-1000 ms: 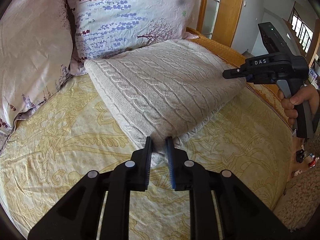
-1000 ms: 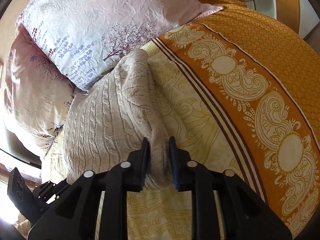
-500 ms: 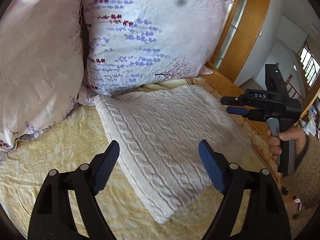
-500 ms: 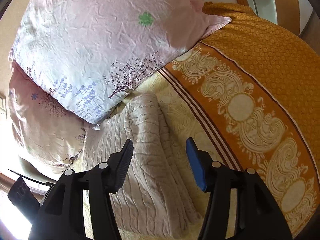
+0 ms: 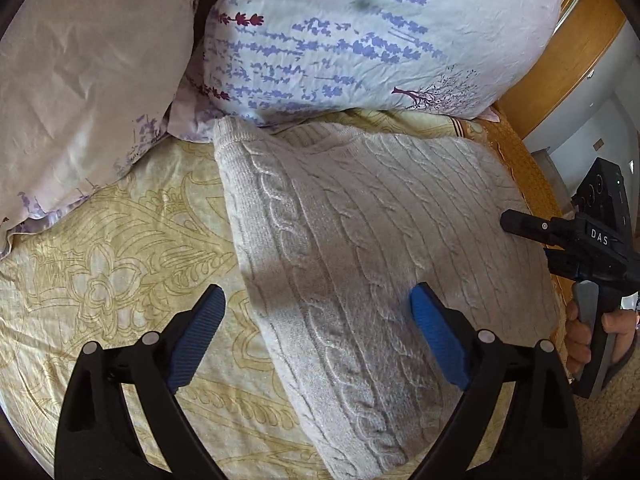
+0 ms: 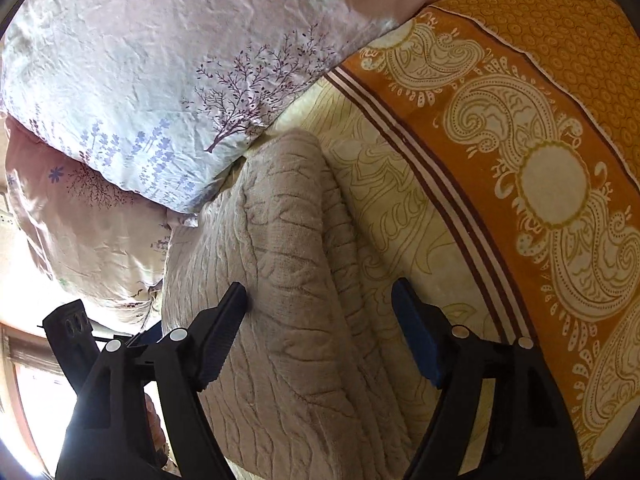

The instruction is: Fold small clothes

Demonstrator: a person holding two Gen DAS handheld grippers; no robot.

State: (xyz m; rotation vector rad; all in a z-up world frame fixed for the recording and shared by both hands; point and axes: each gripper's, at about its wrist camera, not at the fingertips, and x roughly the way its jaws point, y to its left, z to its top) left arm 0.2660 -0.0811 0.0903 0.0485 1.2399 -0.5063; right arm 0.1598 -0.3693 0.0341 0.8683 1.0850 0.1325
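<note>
Nearest in the left wrist view, the left gripper [image 5: 316,334] shows two black plastic arms tipped with ribbed blue pads [image 5: 196,338], spread wide with nothing between them; one pad hangs over the bedspread and the other over the sweater, and whether they touch the cloth cannot be told. Under them lies the one garment, a cream cable-knit sweater [image 5: 372,240], folded into a thick rough rectangle with raised rope-like braids running along its length and a soft, fuzzy nap. It rests on a pale yellow bedspread [image 5: 112,272] printed with fine gold flower and scroll outlines, smooth and slightly wrinkled. In the right wrist view the right gripper [image 6: 320,330] is likewise wide open and grips nothing, its two fingers straddling the rounded folded edge of the sweater [image 6: 288,280], where several knit layers stack in a bulge. Beside that edge the bedspread [image 6: 400,208] gives way to a brown-striped band and then an orange border [image 6: 552,128] with cream paisley swirls and round medallions. At the right of the left wrist view the right gripper [image 5: 516,224] appears from outside, a black body lettered DAS, held in a hand [image 5: 600,336] just beside the sweater's right edge. Farthest back, two crinkled pillows lean at the head of the bed: a pink one [image 5: 80,80] and a pale blue-white one [image 5: 380,36] with purple lavender sprigs and small trees, its lower edge touching the sweater's far end
</note>
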